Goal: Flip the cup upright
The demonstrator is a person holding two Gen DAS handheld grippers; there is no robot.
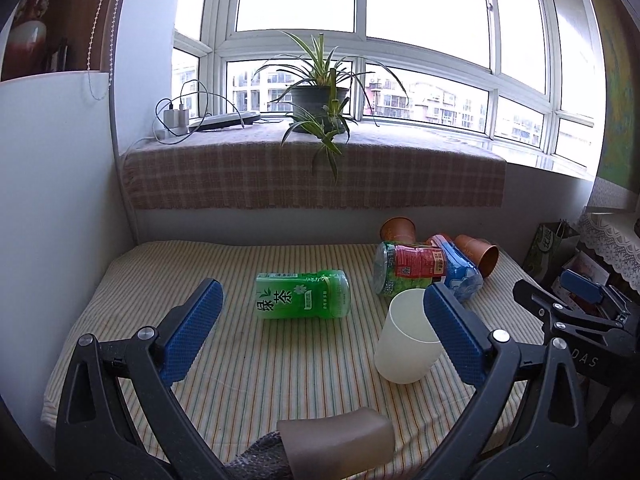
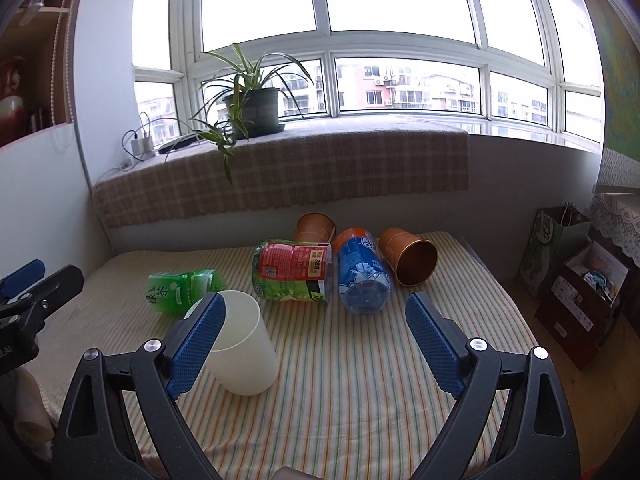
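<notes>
A white cup (image 1: 404,340) stands upright on the striped cloth, mouth up; it also shows in the right wrist view (image 2: 244,348). My left gripper (image 1: 320,328) is open and empty, its right finger (image 1: 456,336) overlapping the cup's right side. My right gripper (image 2: 316,340) is open and empty, its left finger (image 2: 196,340) in front of the cup's left side. Two orange cups lie on their sides at the back: one (image 2: 408,256) with its mouth toward me, another (image 2: 314,228) behind the bottles.
A green tea bottle (image 1: 302,296), a red-labelled green bottle (image 2: 292,272) and a blue bottle (image 2: 362,276) lie on the striped table cloth (image 2: 360,380). A potted plant (image 1: 316,96) stands on the window ledge. Bags (image 2: 576,276) sit right of the table. A brown tube (image 1: 336,444) lies at the near edge.
</notes>
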